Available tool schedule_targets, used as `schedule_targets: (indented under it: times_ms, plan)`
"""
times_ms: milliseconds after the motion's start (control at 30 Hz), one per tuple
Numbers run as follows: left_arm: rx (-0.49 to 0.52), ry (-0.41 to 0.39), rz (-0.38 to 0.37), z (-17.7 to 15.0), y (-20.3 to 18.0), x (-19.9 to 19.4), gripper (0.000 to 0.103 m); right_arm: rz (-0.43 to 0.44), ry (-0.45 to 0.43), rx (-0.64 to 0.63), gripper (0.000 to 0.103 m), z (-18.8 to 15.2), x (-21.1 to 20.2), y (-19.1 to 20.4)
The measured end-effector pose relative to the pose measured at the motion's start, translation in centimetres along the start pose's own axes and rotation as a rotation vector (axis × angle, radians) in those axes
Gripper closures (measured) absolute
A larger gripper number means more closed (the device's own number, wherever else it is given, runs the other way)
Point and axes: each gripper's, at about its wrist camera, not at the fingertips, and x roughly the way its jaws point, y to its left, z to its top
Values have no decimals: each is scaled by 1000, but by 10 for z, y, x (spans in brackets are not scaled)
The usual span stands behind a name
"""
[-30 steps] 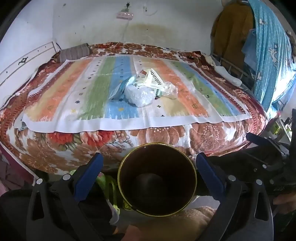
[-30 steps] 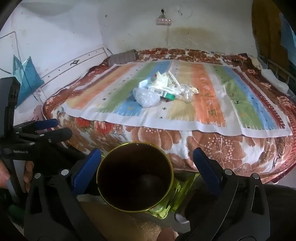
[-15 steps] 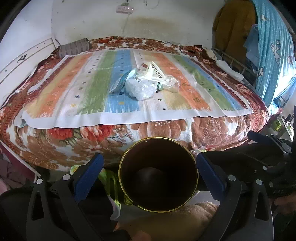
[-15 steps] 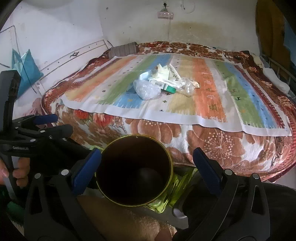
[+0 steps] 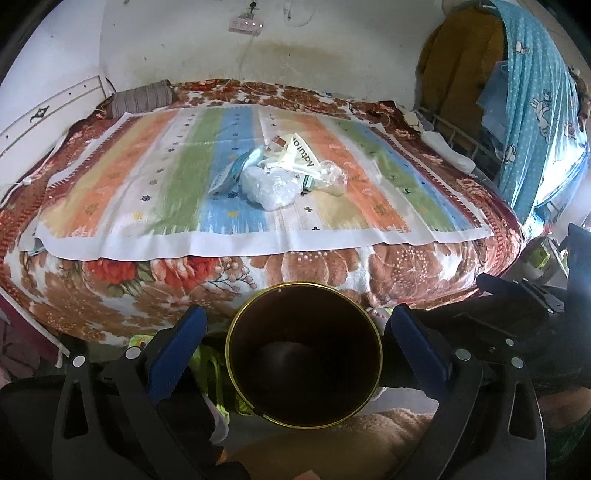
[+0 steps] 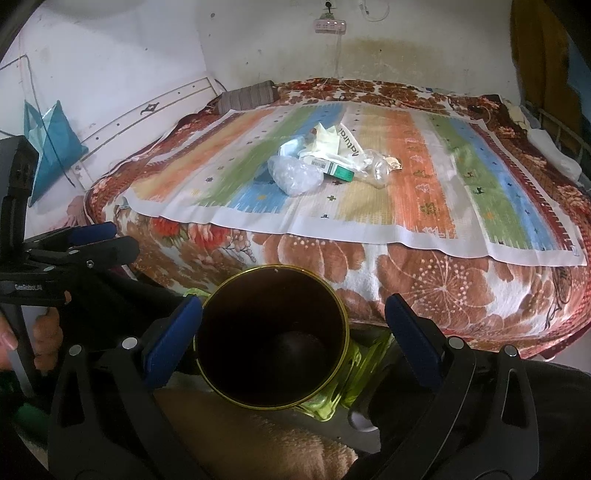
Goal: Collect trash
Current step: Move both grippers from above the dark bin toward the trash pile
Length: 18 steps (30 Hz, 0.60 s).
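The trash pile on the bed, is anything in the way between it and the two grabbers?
Nothing visible blocks it. The trash pile lies in the open on the striped sheet. The bin sits low between the open left gripper and right gripper, below the bed's edge.

We're closer to the bed w/ both grippers now; trash pile sits lower & larger in both views vs 1 s ago. Wall power strip shows fuller. Bin slightly up in frame.
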Motion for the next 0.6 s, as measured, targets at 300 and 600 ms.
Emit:
schedule_targets:
  times_ms: [300,600]
  plan:
    - [-33,-5,-16,0,5,0,6,-4,-11,5,9,1,-1,0]
    - [-70,-15,-17,1,8,-1,6,6,0,11,9,3,-2,0]
